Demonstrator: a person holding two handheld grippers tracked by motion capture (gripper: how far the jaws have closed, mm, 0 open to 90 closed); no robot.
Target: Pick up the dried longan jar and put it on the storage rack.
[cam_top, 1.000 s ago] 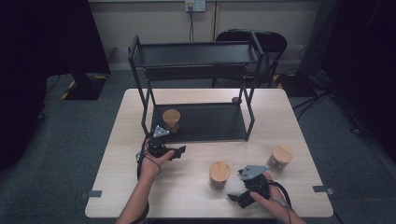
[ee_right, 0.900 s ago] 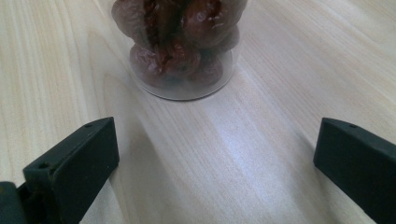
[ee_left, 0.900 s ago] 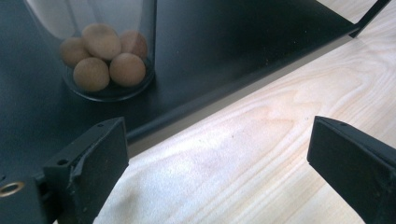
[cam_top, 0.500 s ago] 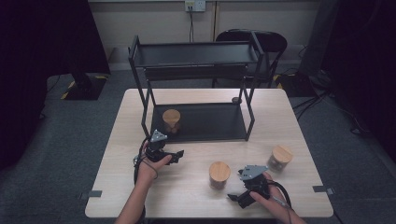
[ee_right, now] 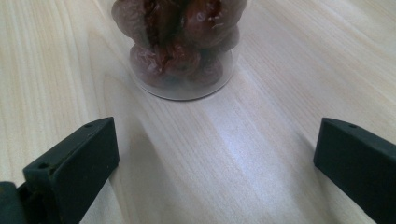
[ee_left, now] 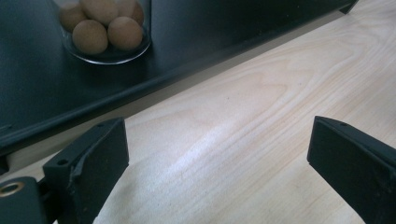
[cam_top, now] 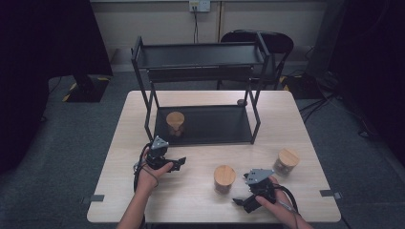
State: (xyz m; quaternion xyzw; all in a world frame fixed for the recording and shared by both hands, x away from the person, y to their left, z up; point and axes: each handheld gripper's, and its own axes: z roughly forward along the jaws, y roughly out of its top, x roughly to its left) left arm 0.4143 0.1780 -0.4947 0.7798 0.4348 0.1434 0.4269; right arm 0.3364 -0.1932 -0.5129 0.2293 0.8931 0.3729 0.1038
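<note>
Two hand-held grippers rest over a pale wooden table beside glass jars.
The right gripper, jaws wide apart and empty, faces the cork-lidded glass jar of dark dried fruit just ahead; the left gripper is likewise spread and empty, near the black metal shelf rack.

Three lidded jars, one black rack, one table, two tongs.

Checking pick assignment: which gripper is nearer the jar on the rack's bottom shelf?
Left. The left gripper sits just in front of the shelf jar; the right gripper is farther off, at the table's near edge.
</note>
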